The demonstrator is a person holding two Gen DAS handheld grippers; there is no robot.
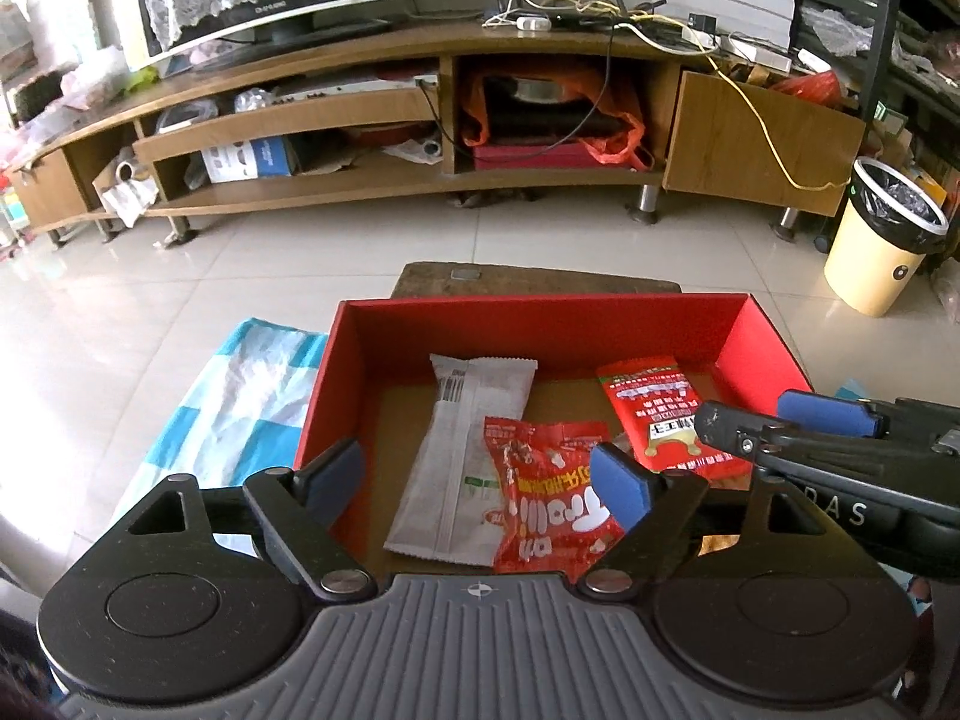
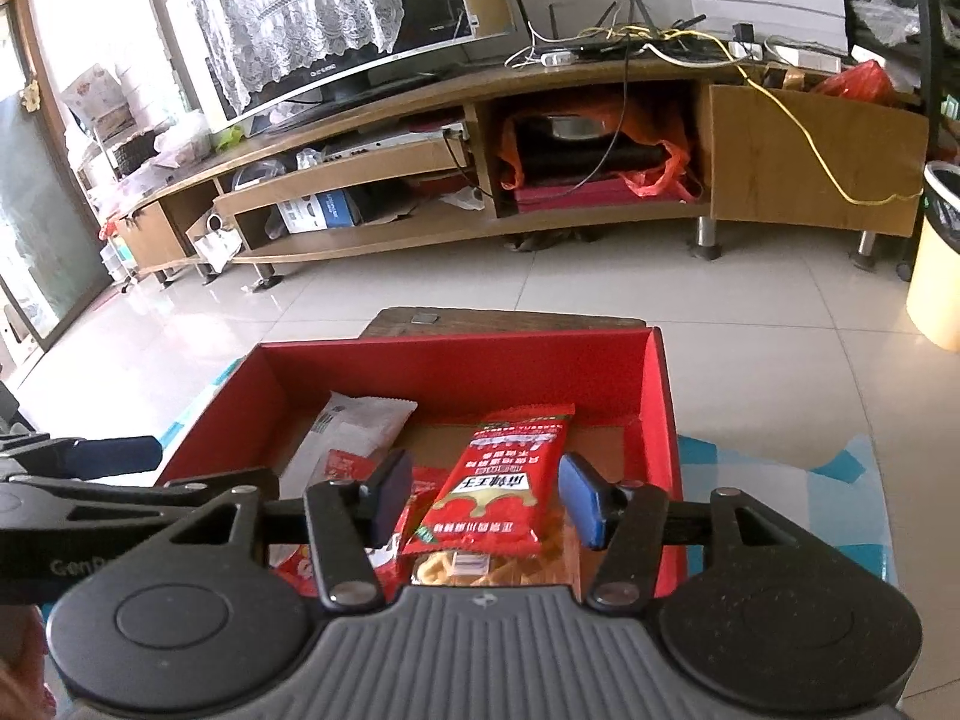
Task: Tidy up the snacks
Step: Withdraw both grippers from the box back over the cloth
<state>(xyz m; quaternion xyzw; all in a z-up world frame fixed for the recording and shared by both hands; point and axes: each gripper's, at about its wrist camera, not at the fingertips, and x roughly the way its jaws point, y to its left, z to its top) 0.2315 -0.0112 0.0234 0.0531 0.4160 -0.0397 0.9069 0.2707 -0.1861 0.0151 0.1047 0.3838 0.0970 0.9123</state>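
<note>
- 3 snack packets already lie in the red box [image 1: 762, 330]: white packet [image 1: 462, 450], red candy bag [image 1: 546, 504], red noodle packet [image 2: 504, 480]
- Left gripper [image 1: 480, 474] gapes wide, empty, above them
- Right gripper [image 2: 486, 498] stands narrowly parted, pads flanking the noodle packet without pressing
- Checked cloth [image 1: 240, 384] and bin [image 1: 882, 234] sit clear; no loose snacks visible

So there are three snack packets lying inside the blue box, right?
Not quite: the box is red, not blue, as the left wrist view shows. The rest holds: three packets lie inside it, a white packet, a red candy packet and a red chips packet.
</note>
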